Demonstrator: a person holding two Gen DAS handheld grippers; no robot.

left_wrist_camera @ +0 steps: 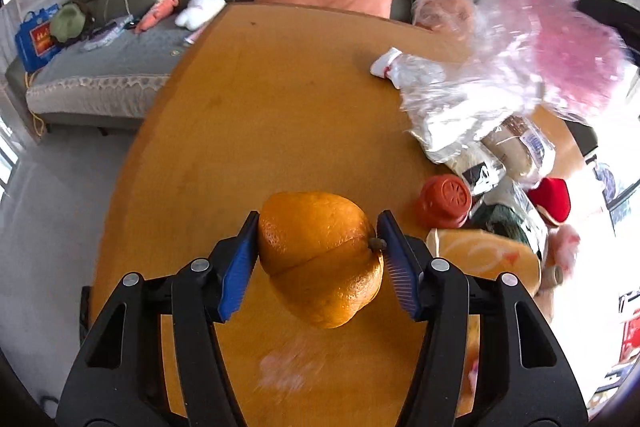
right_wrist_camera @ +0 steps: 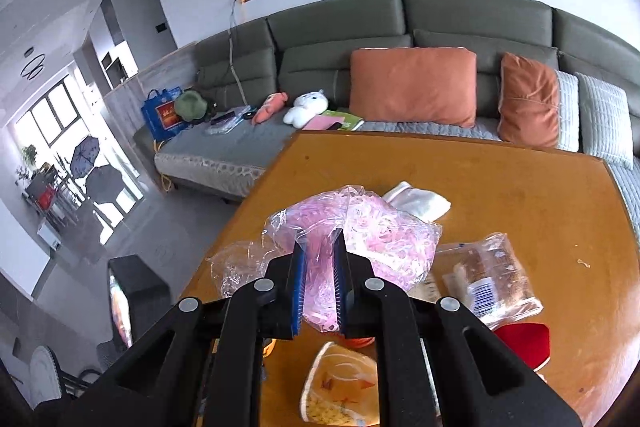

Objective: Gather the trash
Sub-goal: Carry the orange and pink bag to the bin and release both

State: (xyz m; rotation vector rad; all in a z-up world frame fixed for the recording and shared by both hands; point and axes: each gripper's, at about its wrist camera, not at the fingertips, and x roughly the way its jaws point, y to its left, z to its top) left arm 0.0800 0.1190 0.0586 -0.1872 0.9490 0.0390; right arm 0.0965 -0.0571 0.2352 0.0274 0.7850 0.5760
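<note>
An orange (left_wrist_camera: 320,259) with a split across its rind hangs just above the wooden table (left_wrist_camera: 280,107), and both blue pads of my left gripper (left_wrist_camera: 318,239) press on its sides. My right gripper (right_wrist_camera: 320,243) is shut on a crumpled clear plastic bag (right_wrist_camera: 380,235) full of pink shreds, held up over the table. In the left wrist view the same bag (left_wrist_camera: 560,39) shows blurred at the upper right.
More litter lies on the table's right side: a red-brown lid (left_wrist_camera: 444,201), a tipped paper cup (left_wrist_camera: 484,259), a bread bag (right_wrist_camera: 492,279), a white wrapper (right_wrist_camera: 416,203) and a red piece (right_wrist_camera: 520,343). A dark box (right_wrist_camera: 136,299) stands on the floor at left. A green sofa (right_wrist_camera: 460,23) runs behind.
</note>
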